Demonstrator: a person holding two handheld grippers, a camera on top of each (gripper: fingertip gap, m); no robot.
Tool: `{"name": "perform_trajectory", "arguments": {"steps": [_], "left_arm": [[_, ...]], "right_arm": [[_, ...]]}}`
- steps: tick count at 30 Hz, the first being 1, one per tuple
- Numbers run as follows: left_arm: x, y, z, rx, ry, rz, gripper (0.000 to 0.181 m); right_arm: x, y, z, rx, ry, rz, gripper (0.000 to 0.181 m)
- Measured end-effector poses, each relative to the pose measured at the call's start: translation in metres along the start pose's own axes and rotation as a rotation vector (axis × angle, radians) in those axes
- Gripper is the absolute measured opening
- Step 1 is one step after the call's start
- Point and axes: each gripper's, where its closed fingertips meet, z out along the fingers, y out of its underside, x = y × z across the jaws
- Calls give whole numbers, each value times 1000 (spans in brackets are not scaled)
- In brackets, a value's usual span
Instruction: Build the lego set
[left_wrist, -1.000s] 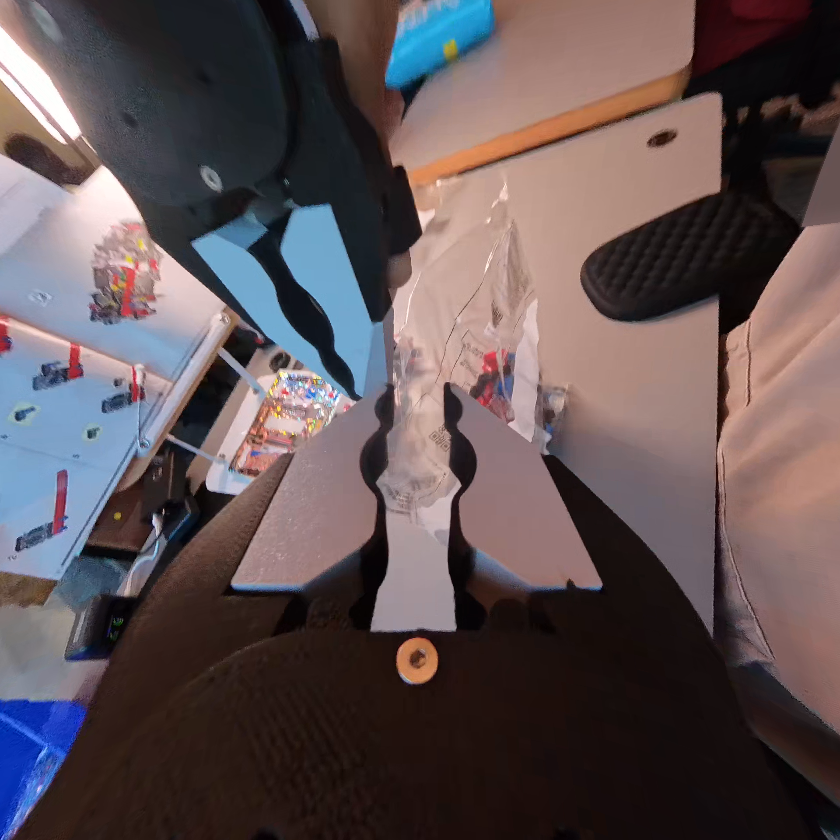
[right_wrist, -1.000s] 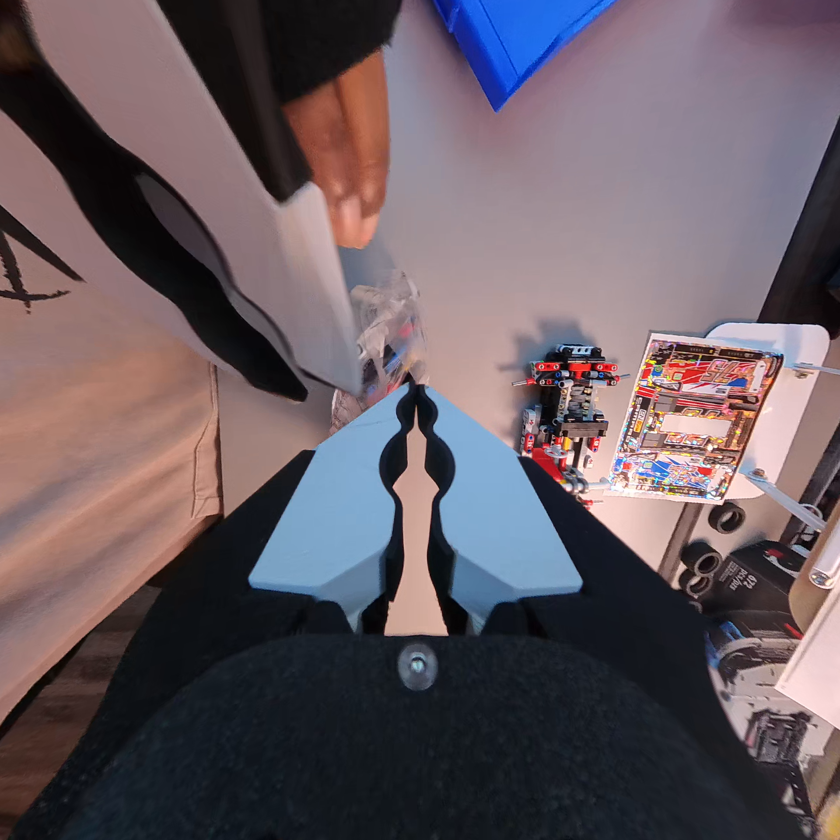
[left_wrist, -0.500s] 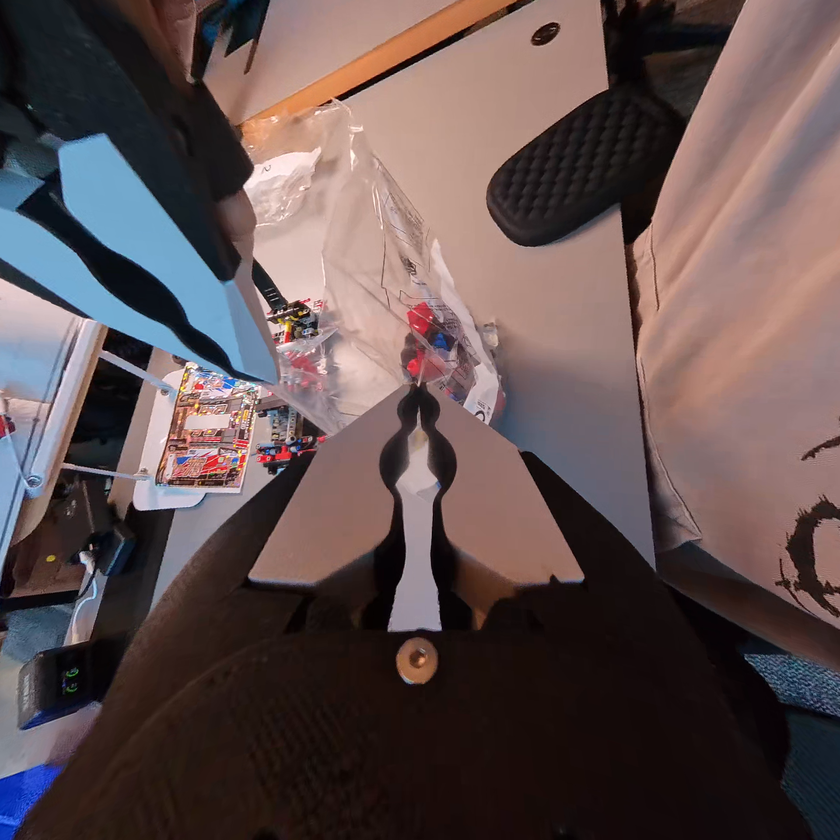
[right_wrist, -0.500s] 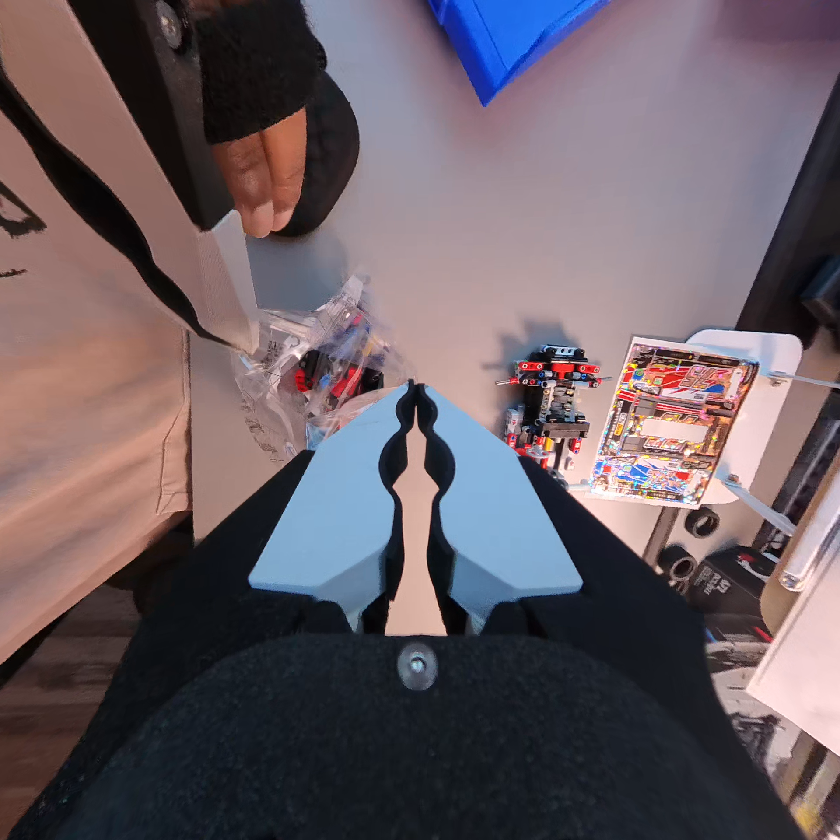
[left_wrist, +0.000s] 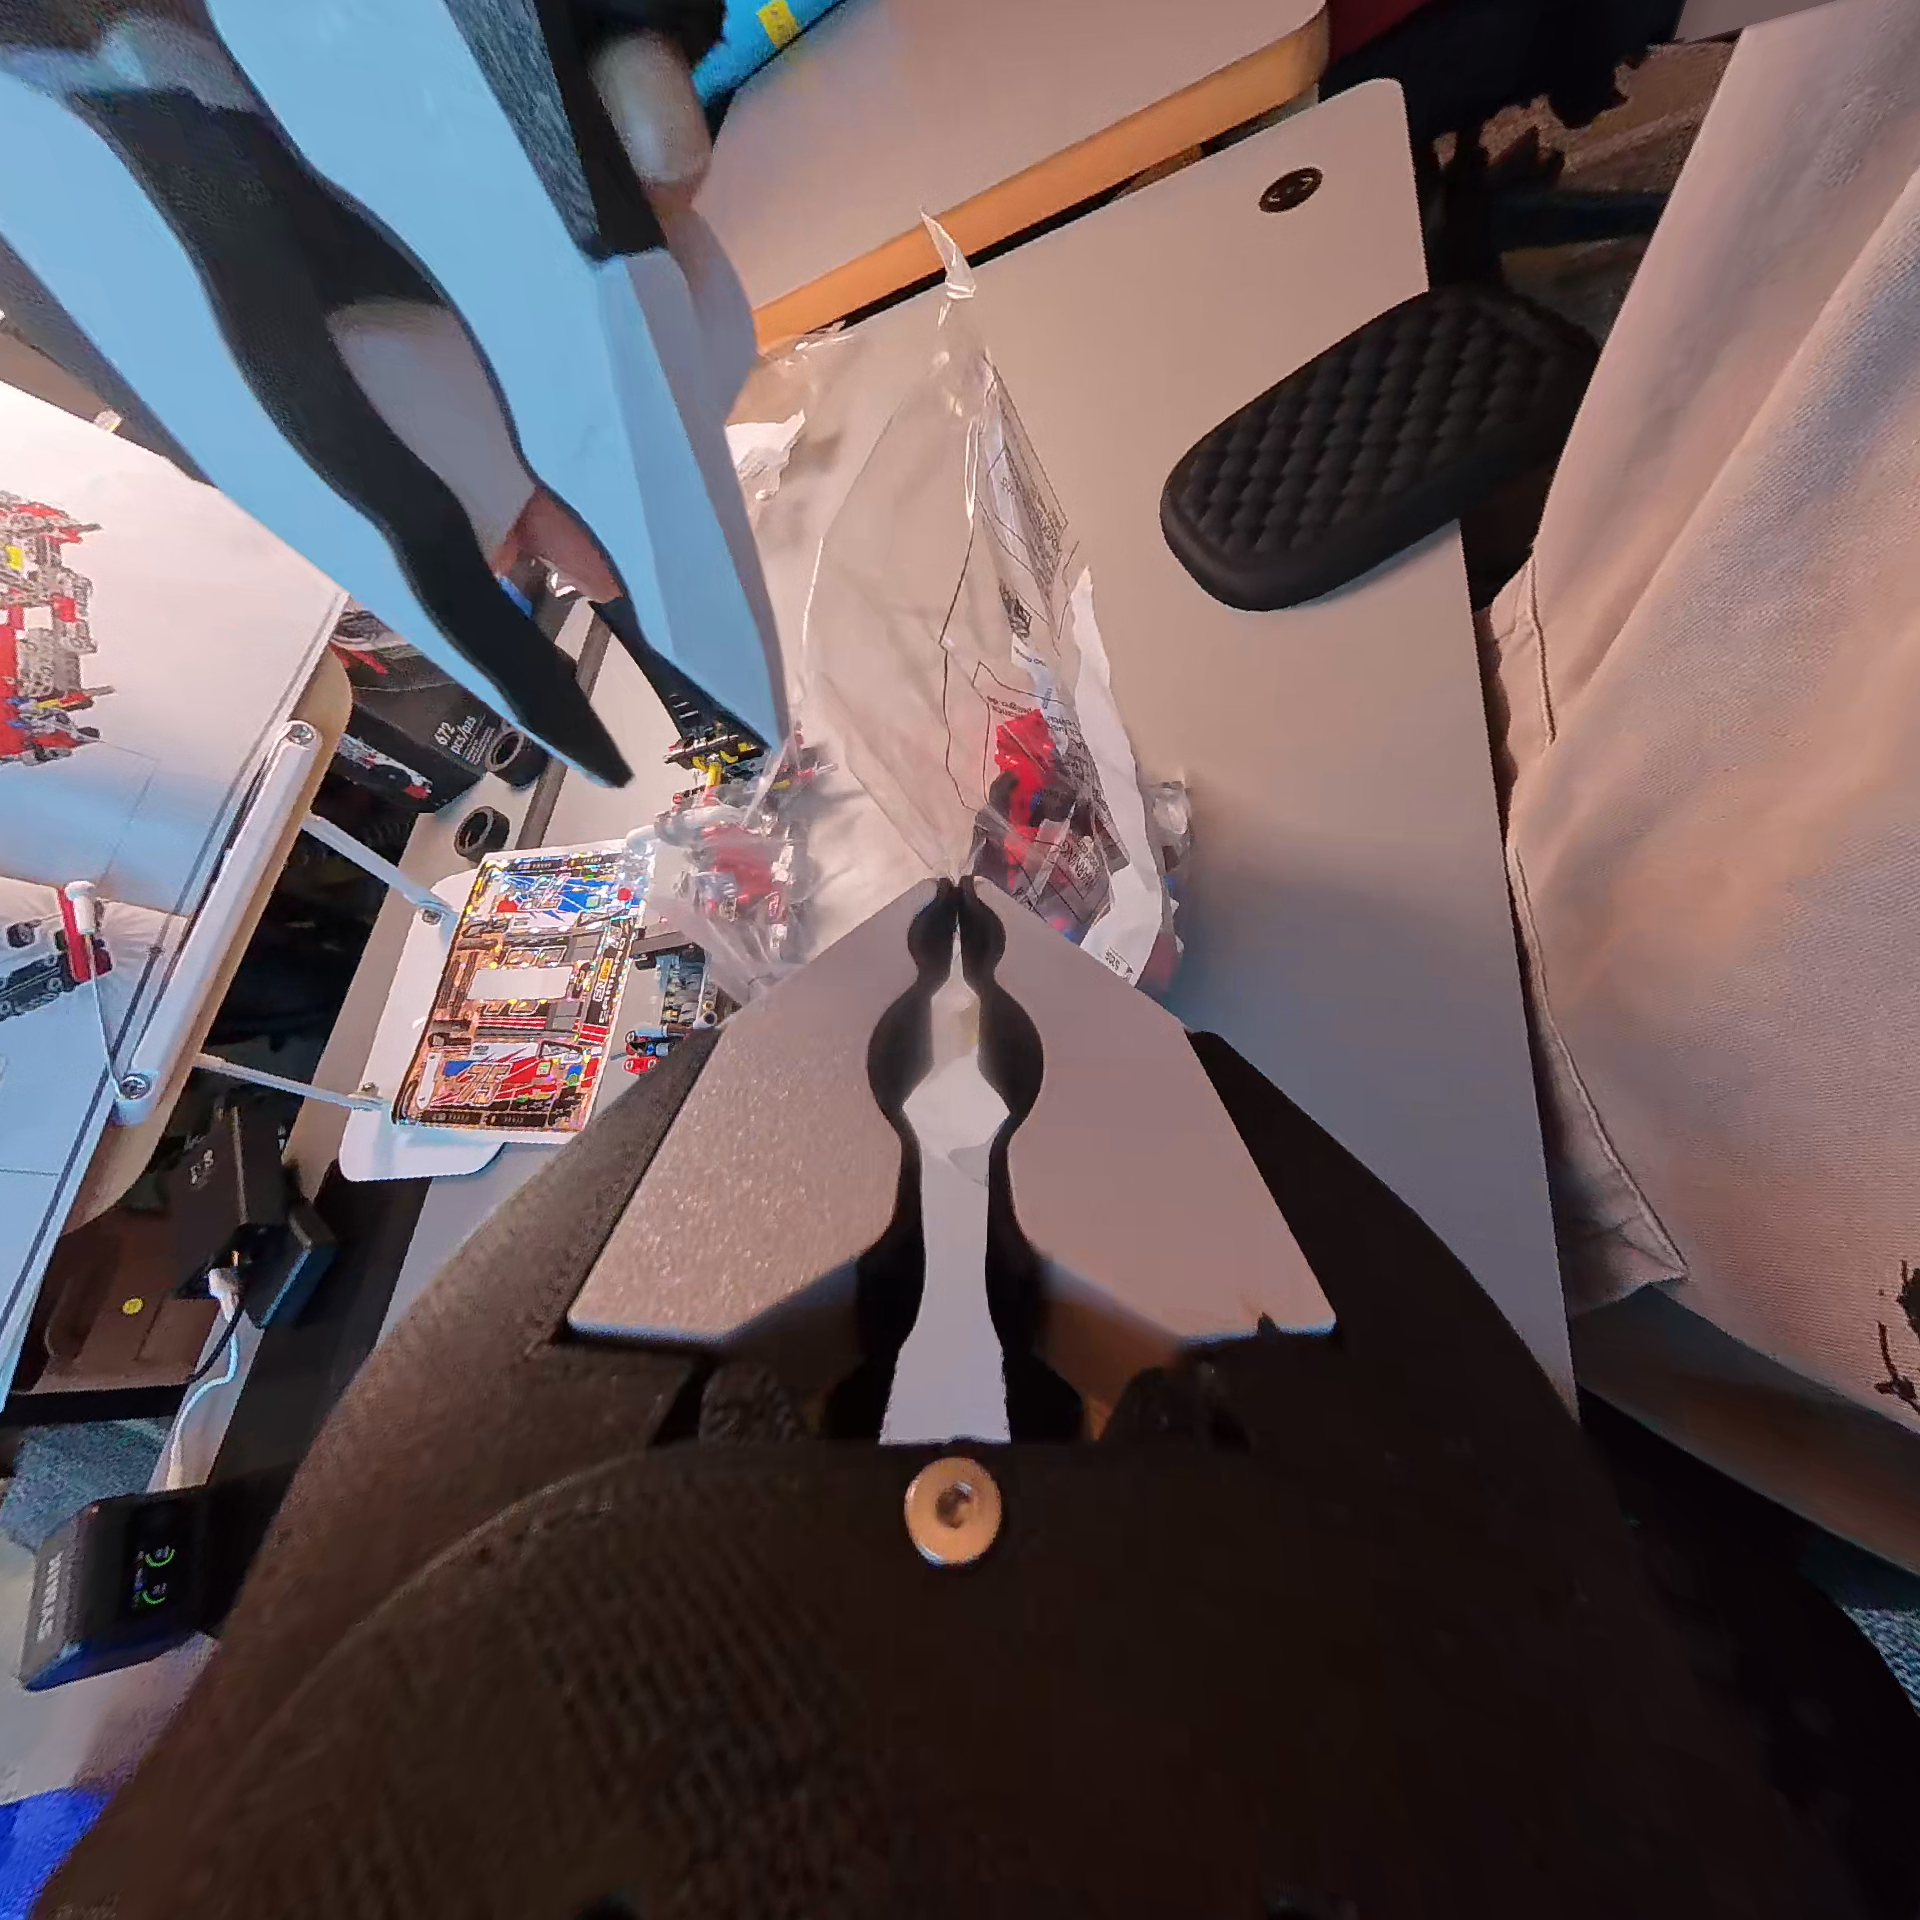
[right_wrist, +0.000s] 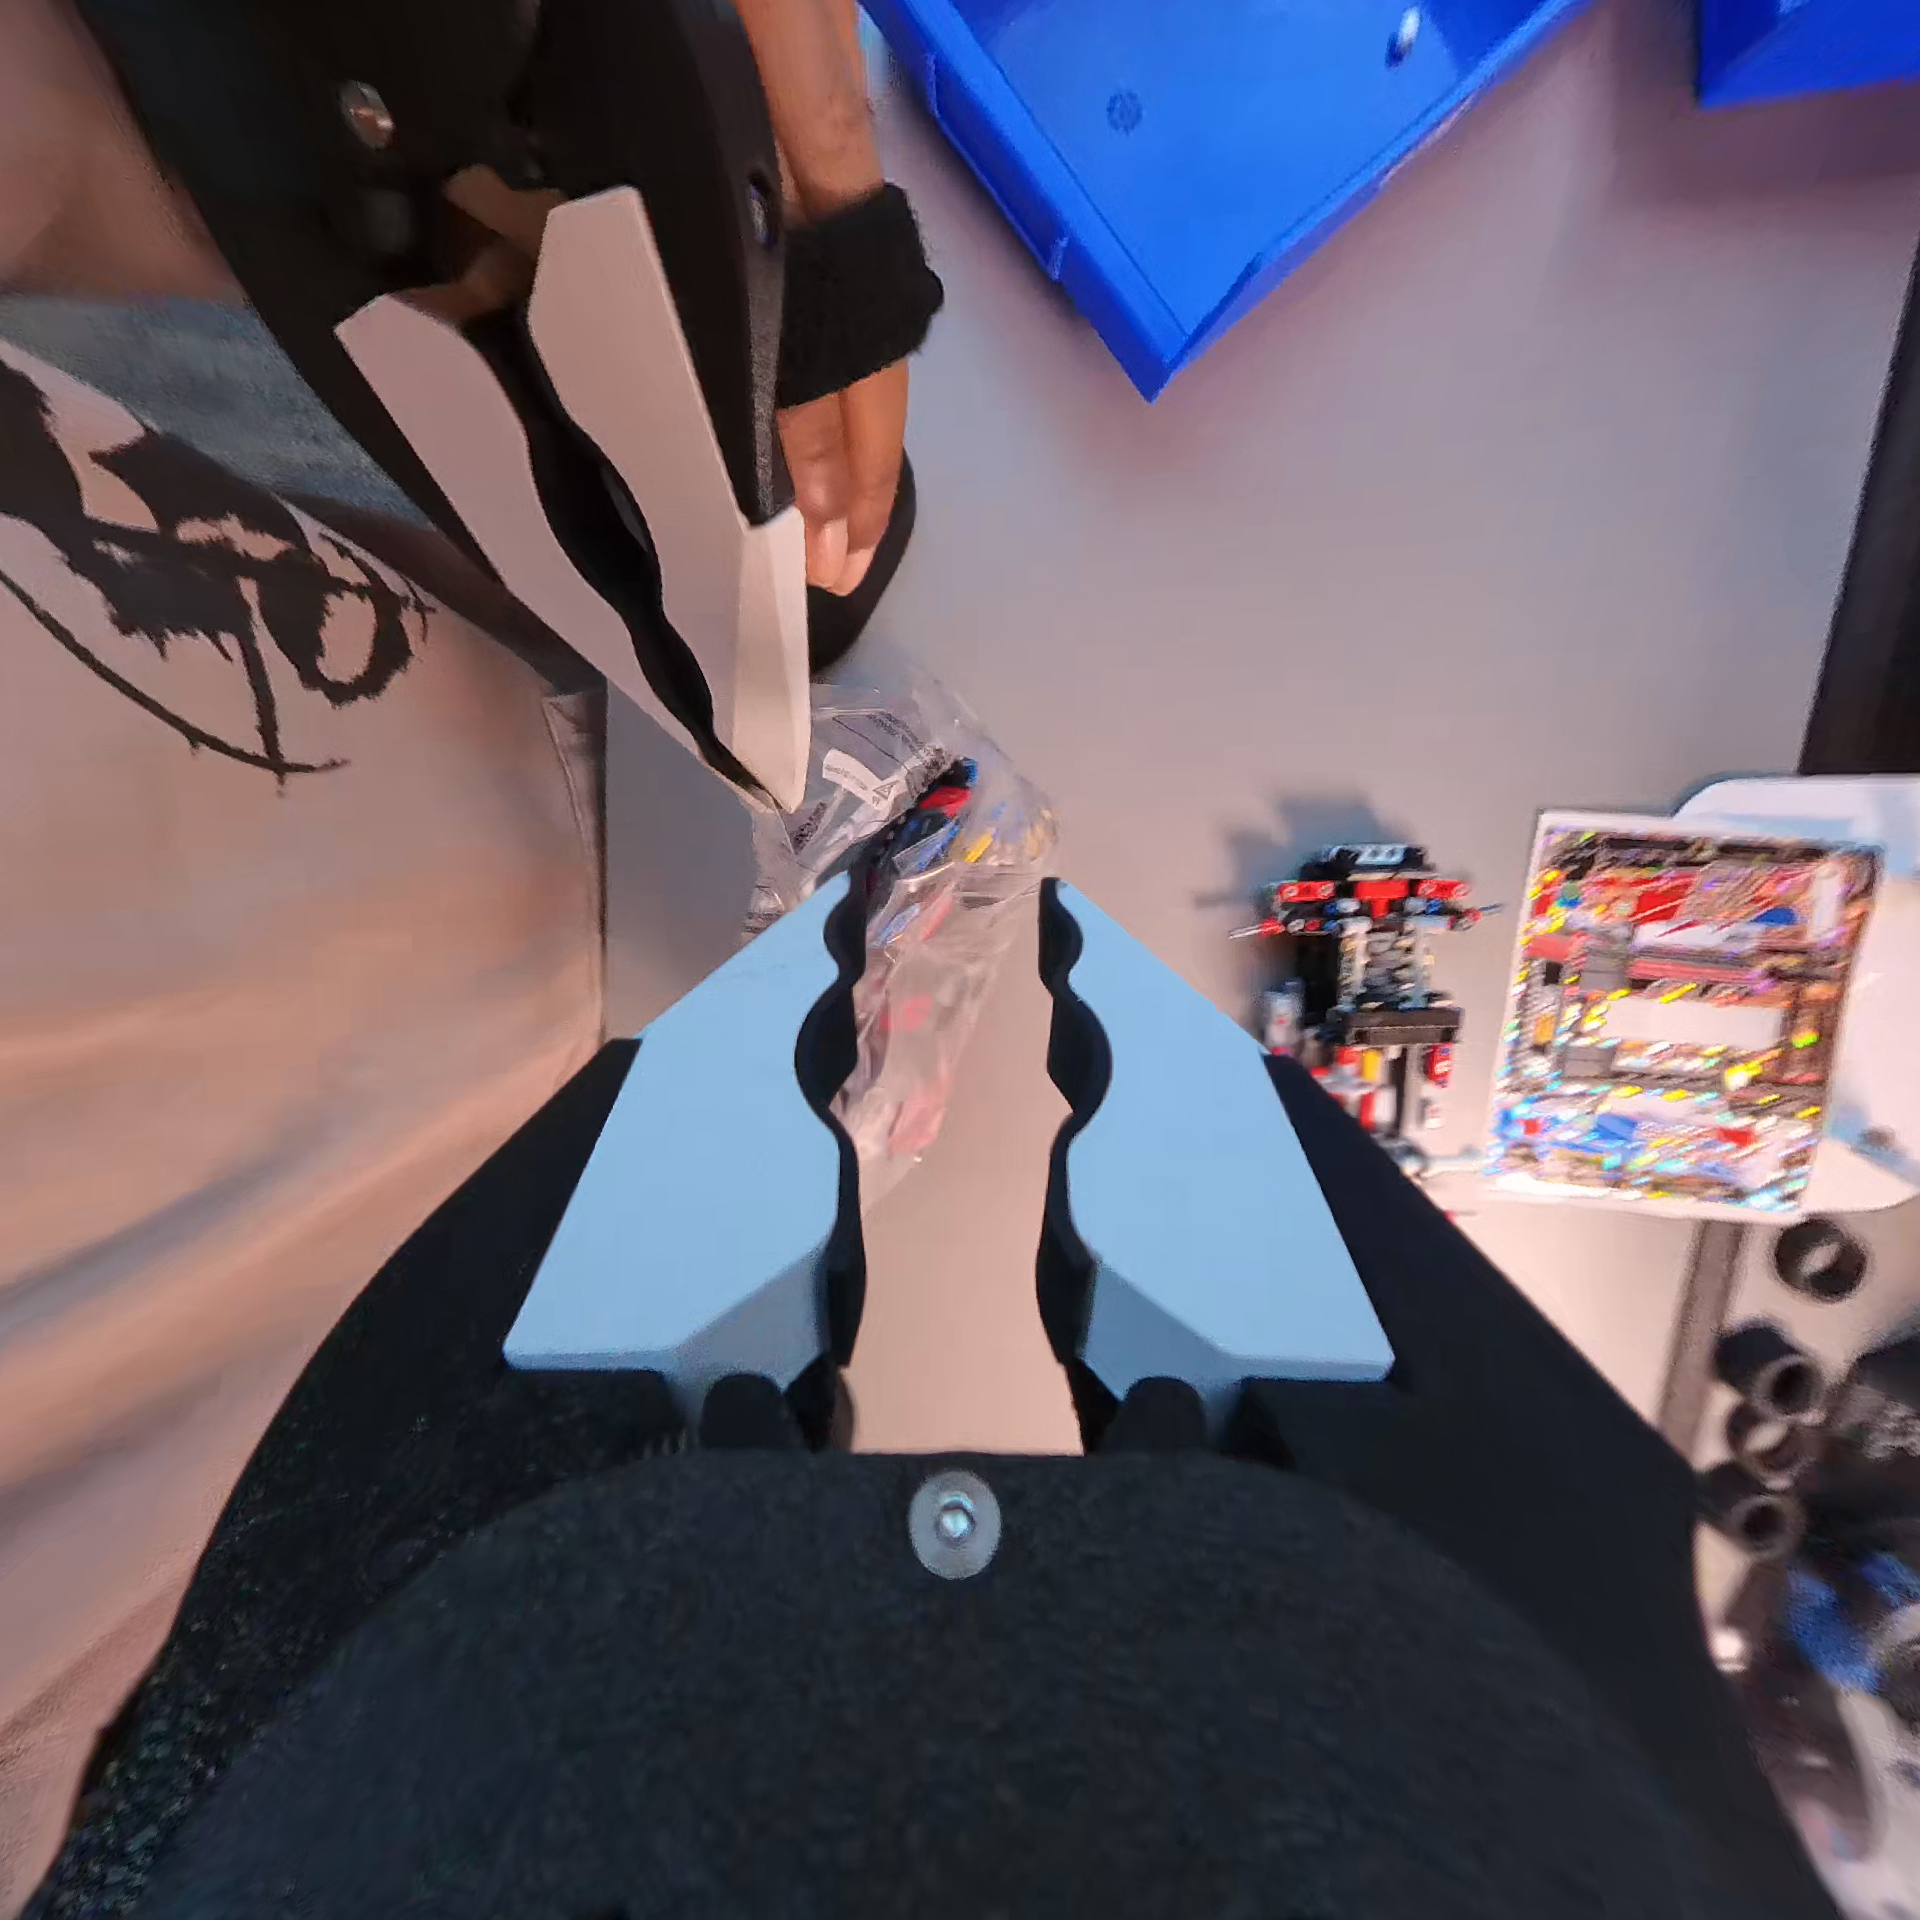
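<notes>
left hand-held gripper (left_wrist: 957, 891) has its tips pinched together on the edge of a clear plastic bag of red, blue and black lego pieces (left_wrist: 1023, 665), which is lifted above the light grey table (left_wrist: 1340, 790), its loose film rising from the pinch. right hand-held gripper (right_wrist: 945, 896) has its fingers spread wide with nothing gripped, the bag's lower part seen between and beyond them (contact unclear). small partly built red and black lego model (right_wrist: 1361, 966) stands on the table to the right of the bag, just beside a shiny multicoloured sticker sheet (right_wrist: 1662, 1023) on a white holder. blue plastic bin (right_wrist: 1195, 145) sits farther back. black textured wrist pad (left_wrist: 1361, 447) lies near the table edge by the person's beige trousers (left_wrist: 1745, 727).
</notes>
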Motion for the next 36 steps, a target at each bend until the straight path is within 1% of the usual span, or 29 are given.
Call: {"name": "perform_trajectory", "arguments": {"steps": [2, 3, 5, 7, 13, 15, 18, 20, 23, 24, 25, 27, 29, 31, 34, 36], "left_arm": [[1, -1, 1, 3, -1, 11, 0], [0, -1, 1, 4, -5, 12, 0], [0, -1, 1, 7, -6, 8, 0], [0, 1, 2, 6, -10, 3, 0], [1, 1, -2, -11, -15, 10, 0], [-1, -6, -2, 16, -24, -7, 3], [-10, -28, 0, 97, -21, -118, 16], [-13, -35, 7, 98, -2, -178, 21], [-17, -31, 22, 22, -25, -175, 9], [-19, -32, 24, 15, -44, -156, 2], [-19, -32, 25, 9, -49, -136, 0], [-10, -34, 25, 9, -8, -107, 0], [11, -39, 22, 31, 98, -90, 0], [26, -36, 20, 12, 154, -65, 0], [24, -38, 13, 43, 145, -89, 0], [12, -42, 7, 74, 92, -114, 0]], "right_arm": [[-3, 9, 10, -19, -25, 81, 35], [-4, 13, 13, -33, -28, 109, 35], [0, 17, 17, -49, -6, 140, 25], [0, 15, 16, -41, -10, 155, 15], [0, 20, 15, -78, -6, 163, 7], [0, 21, 16, -85, 9, 157, 0], [-2, 19, 17, -77, 22, 146, 0], [-3, 17, 16, -71, 31, 142, 0], [-3, 18, 15, -70, 49, 142, 0], [-3, 19, 14, -65, 48, 146, 0], [-3, 20, 13, -60, 51, 141, 0], [0, 23, 11, -50, 79, 111, 0], [7, 28, 9, -56, 119, 72, 0], [11, 31, 6, -51, 117, 64, 0], [9, 32, 4, -38, 91, 81, 0], [6, 31, 4, -38, 97, 63, 0]]}}
